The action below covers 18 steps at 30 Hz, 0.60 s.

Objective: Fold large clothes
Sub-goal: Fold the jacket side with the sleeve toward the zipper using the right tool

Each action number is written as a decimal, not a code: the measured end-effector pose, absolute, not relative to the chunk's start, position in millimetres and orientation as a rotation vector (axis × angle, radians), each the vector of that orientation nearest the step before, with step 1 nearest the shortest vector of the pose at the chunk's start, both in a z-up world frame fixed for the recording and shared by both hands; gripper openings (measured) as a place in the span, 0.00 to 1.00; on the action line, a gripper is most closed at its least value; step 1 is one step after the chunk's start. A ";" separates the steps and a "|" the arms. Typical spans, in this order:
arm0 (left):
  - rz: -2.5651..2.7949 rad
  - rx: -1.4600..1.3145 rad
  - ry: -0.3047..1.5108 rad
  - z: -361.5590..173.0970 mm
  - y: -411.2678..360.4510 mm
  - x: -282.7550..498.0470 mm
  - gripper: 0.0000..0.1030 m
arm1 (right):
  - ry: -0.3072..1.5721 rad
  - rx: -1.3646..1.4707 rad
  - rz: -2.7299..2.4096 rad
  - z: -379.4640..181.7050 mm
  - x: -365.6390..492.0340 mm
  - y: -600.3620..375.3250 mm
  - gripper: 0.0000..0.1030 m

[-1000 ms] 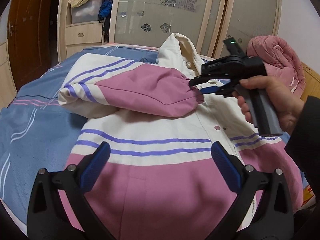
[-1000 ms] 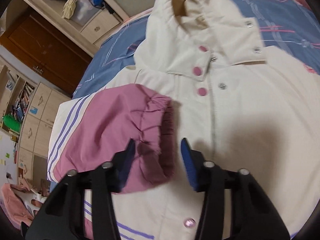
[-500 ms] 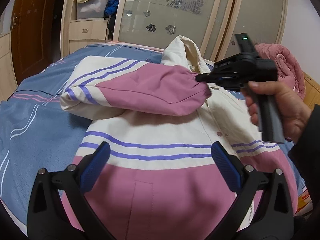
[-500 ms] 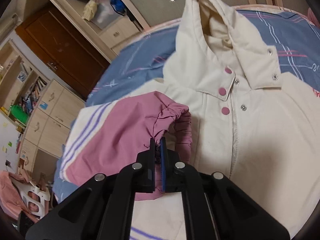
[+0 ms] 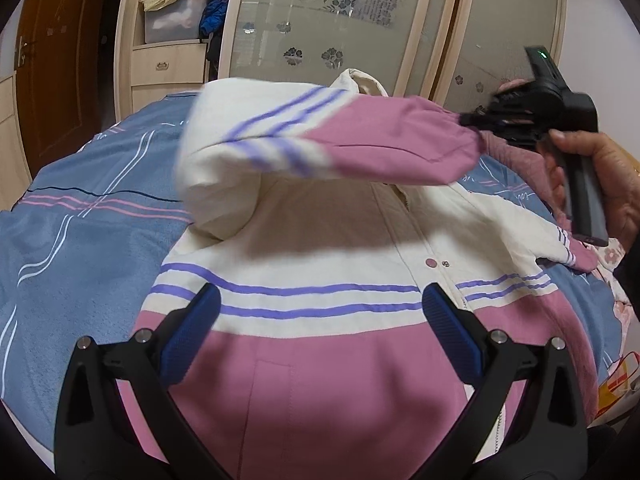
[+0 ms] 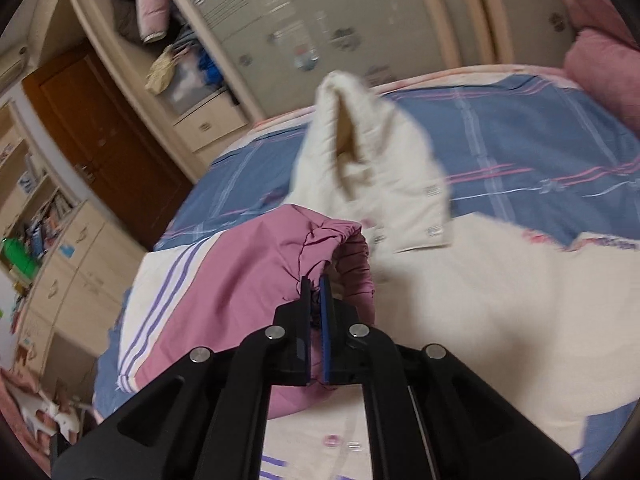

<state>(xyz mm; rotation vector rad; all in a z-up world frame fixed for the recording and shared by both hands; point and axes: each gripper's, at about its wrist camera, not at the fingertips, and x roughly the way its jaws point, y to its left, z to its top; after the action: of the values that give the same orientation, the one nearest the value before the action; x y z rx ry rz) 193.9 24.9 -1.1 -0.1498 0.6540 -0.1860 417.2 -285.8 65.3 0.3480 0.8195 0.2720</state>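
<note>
the right gripper (image 6: 316, 284) has clamped onto the pink sleeve cuff (image 6: 340, 240) and lifted it off the jacket (image 5: 320, 240), which lies spread on the bed (image 5: 80, 220) under both grippers. a second ago it rested on the chest. the left gripper (image 5: 320, 320) hangs open above the hem, so the sleeve fold looks underway.

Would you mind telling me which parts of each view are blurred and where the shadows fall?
Left wrist view: the lifted sleeve is motion-smeared at its purple stripes, the right gripper soft, and a shadow lies on the jacket beneath. Right wrist view: wardrobe doors and hood are smeared; the clamped cuff stays sharp.
</note>
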 end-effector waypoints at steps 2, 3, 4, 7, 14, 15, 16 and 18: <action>-0.186 -0.151 0.654 -1.3 24.4 193.4 0.98 | 0.814 0.366 0.206 62.9 414.0 -311.0 0.03; -0.187 -0.150 0.654 -1.3 24.0 193.2 0.98 | 0.813 0.379 0.179 60.2 412.8 -322.4 0.03; -0.188 -0.150 0.655 -1.3 23.7 193.3 0.98 | 0.826 0.387 0.160 55.4 412.4 -332.9 0.03; -0.190 -0.141 0.660 -2.0 21.8 193.8 0.98 | 0.878 0.363 0.088 26.8 408.5 -353.1 0.03; -0.183 -0.149 0.668 -2.7 23.3 195.9 0.98 | 0.787 0.486 0.034 11.2 378.8 -372.4 0.86; -0.182 -0.152 0.668 -2.9 23.9 195.7 0.98 | 0.793 0.470 0.033 13.1 376.6 -373.2 0.86; -0.182 -0.157 0.670 -3.3 25.5 195.6 0.98 | 0.803 0.452 0.024 14.3 375.6 -373.2 0.86; -0.182 -0.166 0.675 -2.9 28.3 196.9 0.98 | 0.832 0.396 0.003 13.5 374.8 -375.8 0.86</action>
<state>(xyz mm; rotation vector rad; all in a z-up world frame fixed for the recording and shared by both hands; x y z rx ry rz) 196.9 28.3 -2.9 -0.1664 0.6748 -0.1820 374.8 -375.8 13.5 0.3957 0.8317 0.0029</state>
